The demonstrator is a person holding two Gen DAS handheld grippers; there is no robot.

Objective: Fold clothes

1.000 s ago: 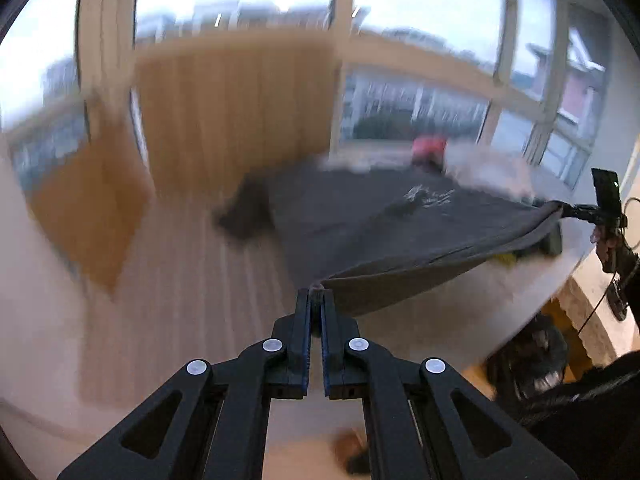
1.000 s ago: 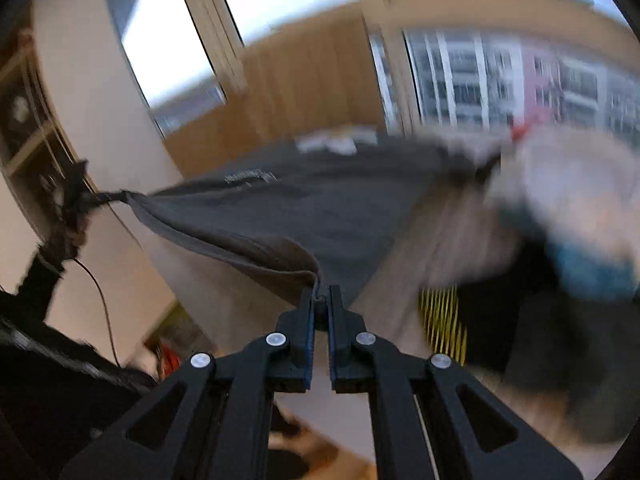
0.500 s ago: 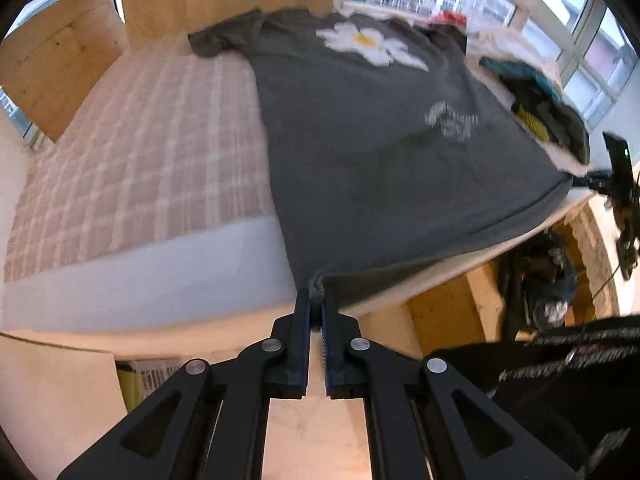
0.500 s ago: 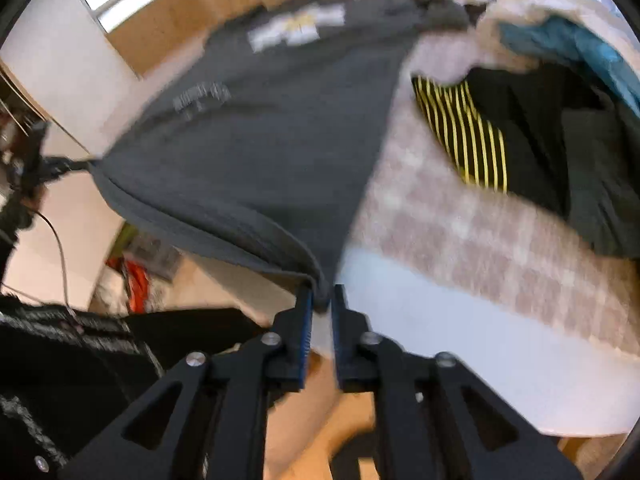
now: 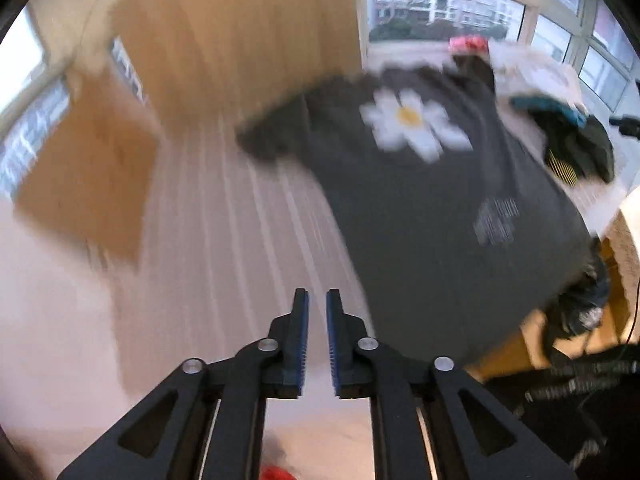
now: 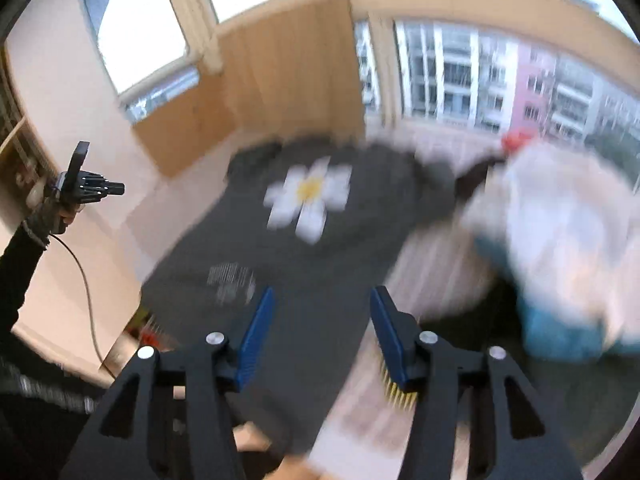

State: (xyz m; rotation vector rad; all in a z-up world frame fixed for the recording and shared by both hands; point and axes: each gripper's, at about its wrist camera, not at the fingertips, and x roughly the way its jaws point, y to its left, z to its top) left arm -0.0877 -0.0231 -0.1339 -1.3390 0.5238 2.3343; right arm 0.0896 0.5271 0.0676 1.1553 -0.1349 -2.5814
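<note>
Right wrist view: both grippers, left gripper (image 5: 317, 312) and right gripper (image 6: 322, 312), hang released above the spread T-shirt (image 6: 288, 256); its overhanging hem may drag it off the bed (image 5: 224, 240).

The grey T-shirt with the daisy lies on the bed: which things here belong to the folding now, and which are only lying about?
Belong to the job:
- grey T-shirt, spread flat
- left hand-held gripper, open, holding nothing
- right hand-held gripper, open, holding nothing
- bed under the shirt

Lying about:
- pile of other clothes beside the shirt
- red thing near the window
</note>
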